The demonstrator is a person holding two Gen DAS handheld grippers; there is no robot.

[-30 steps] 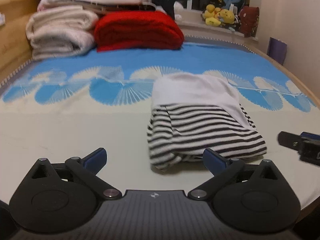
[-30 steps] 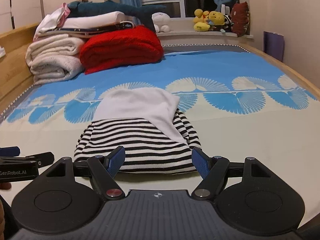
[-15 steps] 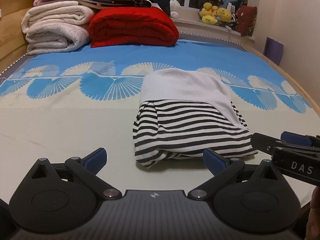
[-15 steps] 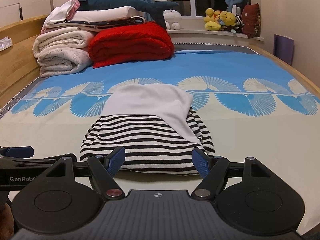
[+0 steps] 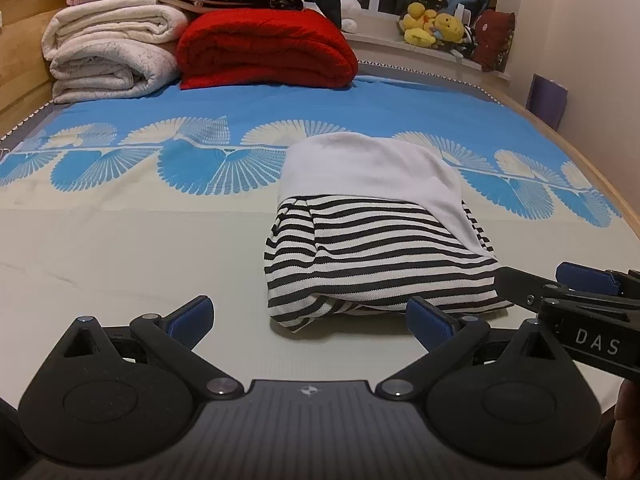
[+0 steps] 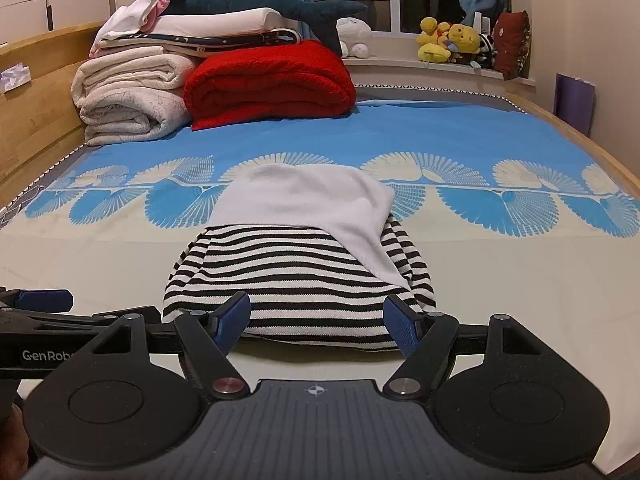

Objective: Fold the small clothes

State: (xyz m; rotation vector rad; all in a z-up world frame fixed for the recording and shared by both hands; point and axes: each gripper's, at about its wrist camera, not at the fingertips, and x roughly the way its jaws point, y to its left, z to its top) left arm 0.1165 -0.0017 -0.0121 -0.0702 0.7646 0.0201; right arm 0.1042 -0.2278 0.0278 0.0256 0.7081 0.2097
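I hold my left gripper (image 5: 308,318) low over the bed (image 5: 120,240), its blue pads spread wide apart with nothing between them. My right gripper (image 6: 316,320) sits just beside it, also spread wide and gripping nothing; its pads frame the near edge of the garment (image 6: 296,276) without my being able to tell whether they touch the cloth. The garment lies folded into a compact bundle on the pale part of the bed, black-and-white stripes toward me and a plain white panel (image 6: 308,200) draped over its far half and down its right side. From the left view the bundle sits ahead and to the right, with a loose striped corner (image 5: 296,316) lifting off the bed at its near left. The right gripper reaches in from the right of that view, its tip near the bundle's near right corner. At the head of the bed, well apart from the garment, a red blanket (image 6: 272,84) lies beside stacked cream blankets (image 6: 132,100), with a plush shark (image 6: 260,4) on top. Yellow toys (image 6: 448,42) sit on the windowsill.
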